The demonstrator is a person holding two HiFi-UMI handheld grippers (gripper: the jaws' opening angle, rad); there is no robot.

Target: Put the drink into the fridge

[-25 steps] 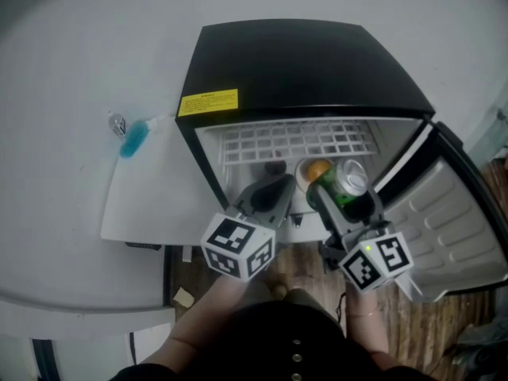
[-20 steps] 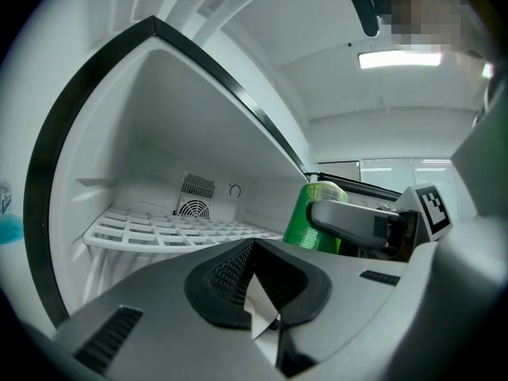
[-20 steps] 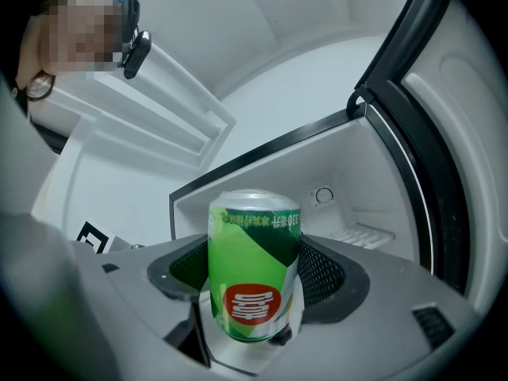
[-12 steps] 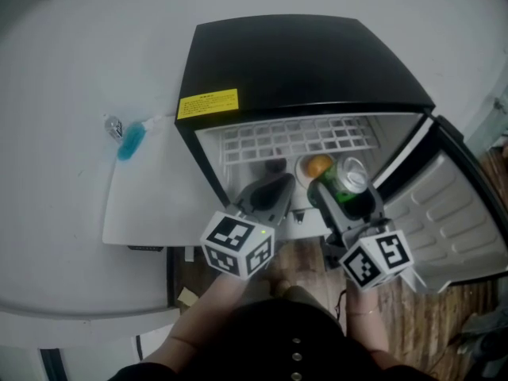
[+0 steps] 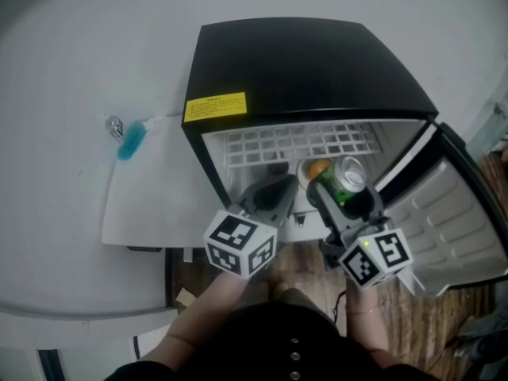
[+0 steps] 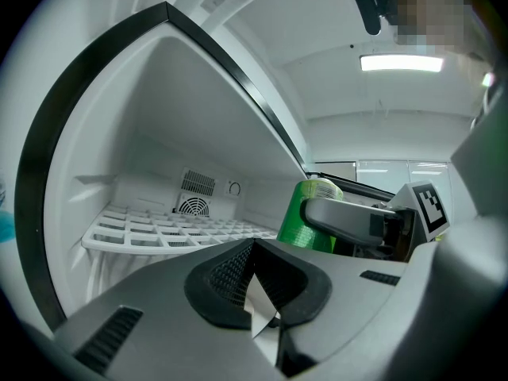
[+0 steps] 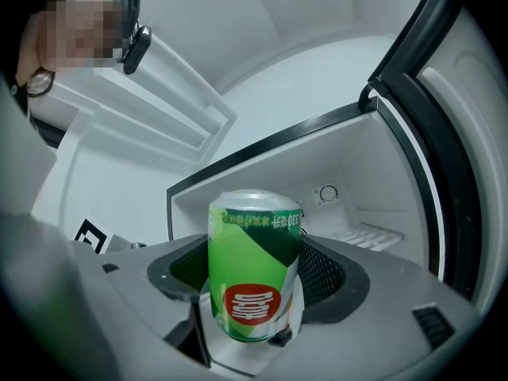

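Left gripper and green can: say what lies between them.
In the head view, a round orange-topped thing in the fridge shows between the left gripper and the green can; what it is cannot be told.

The green can [image 7: 254, 280] reads "330"; yellow label [image 5: 215, 107] on the fridge [image 5: 305, 62] is illegible.

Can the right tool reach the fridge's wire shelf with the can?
Probably yes: door open, right tool holds the can at the opening, left tool sits beside, not across the wire shelf.
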